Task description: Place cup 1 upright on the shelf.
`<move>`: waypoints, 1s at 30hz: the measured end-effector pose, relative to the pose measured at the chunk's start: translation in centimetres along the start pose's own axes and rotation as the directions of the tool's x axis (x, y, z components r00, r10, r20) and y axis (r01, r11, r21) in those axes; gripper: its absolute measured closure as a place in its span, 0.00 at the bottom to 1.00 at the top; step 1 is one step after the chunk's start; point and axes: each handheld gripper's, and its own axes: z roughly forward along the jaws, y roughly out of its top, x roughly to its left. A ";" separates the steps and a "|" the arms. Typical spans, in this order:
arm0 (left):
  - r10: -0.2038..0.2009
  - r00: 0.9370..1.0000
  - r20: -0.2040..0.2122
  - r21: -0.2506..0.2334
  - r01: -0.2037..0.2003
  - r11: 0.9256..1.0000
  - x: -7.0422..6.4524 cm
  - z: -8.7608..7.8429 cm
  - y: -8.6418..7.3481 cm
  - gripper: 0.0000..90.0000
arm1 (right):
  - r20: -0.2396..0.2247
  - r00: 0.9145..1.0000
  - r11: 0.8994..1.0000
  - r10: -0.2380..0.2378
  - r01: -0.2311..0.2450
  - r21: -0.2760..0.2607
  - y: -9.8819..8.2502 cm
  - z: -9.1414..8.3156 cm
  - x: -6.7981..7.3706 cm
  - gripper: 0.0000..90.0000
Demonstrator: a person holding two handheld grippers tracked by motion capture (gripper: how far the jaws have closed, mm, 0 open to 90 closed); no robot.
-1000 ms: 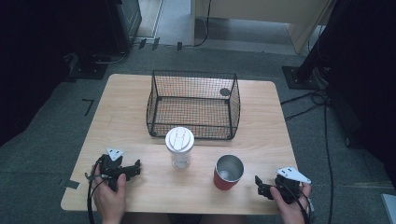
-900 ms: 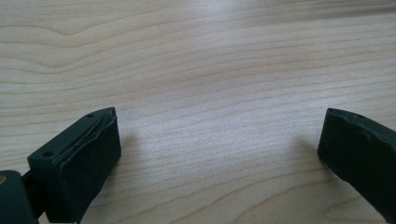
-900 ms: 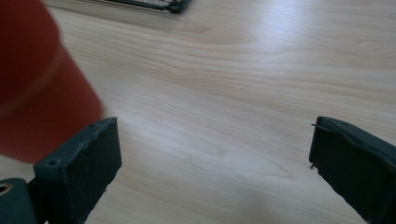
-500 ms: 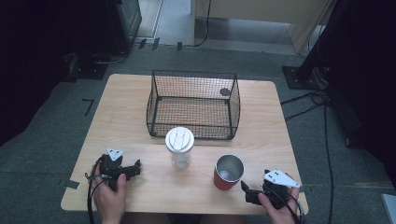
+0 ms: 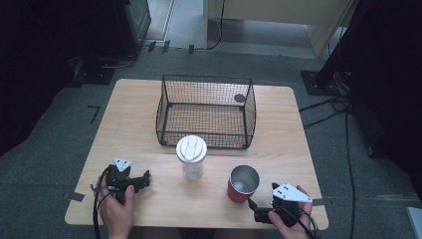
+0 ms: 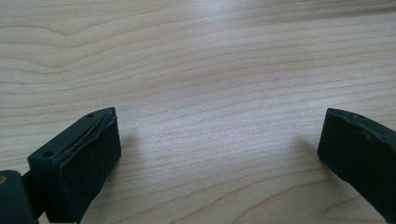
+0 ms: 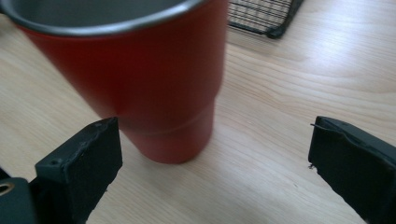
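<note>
A red tumbler (image 5: 243,184) with a steel inside stands on the wooden table (image 5: 134,124), front right of centre. My right gripper (image 5: 255,211) lies just right of it near the front edge, pointing left, open. In the right gripper view the tumbler (image 7: 140,70) stands close ahead, left of the middle of the wide gap, and the right gripper (image 7: 212,128) holds nothing. A clear cup with a white lid (image 5: 191,157) stands mid-table. At the front left my left gripper (image 5: 146,179) rests on the table, open over bare wood (image 6: 219,121).
A black wire basket (image 5: 206,112) sits behind the two cups, with a small dark disc (image 5: 240,98) at its far right wall. One basket corner (image 7: 266,16) shows behind the tumbler. Dark stands and cables lie on the floor around the table.
My right gripper has moved left and toward the front edge, closing on the red tumbler. The left gripper and both cups have stayed put.
</note>
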 end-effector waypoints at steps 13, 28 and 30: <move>0.001 1.000 0.001 0.000 -0.001 1.000 0.0 0.0 0.0 0.00 | -0.055 0.998 0.999 -0.015 0.014 -0.029 1.2 0.8 1.7 0.03; -0.001 1.000 0.001 -0.002 0.001 1.000 0.0 0.0 0.0 0.00 | -0.040 0.999 0.997 0.022 -0.025 -0.072 3.3 2.0 3.2 0.03; -0.001 1.000 0.001 -0.002 0.001 1.000 0.0 0.0 0.0 0.00 | -0.033 0.999 0.997 0.028 -0.030 -0.073 3.5 2.1 3.3 0.03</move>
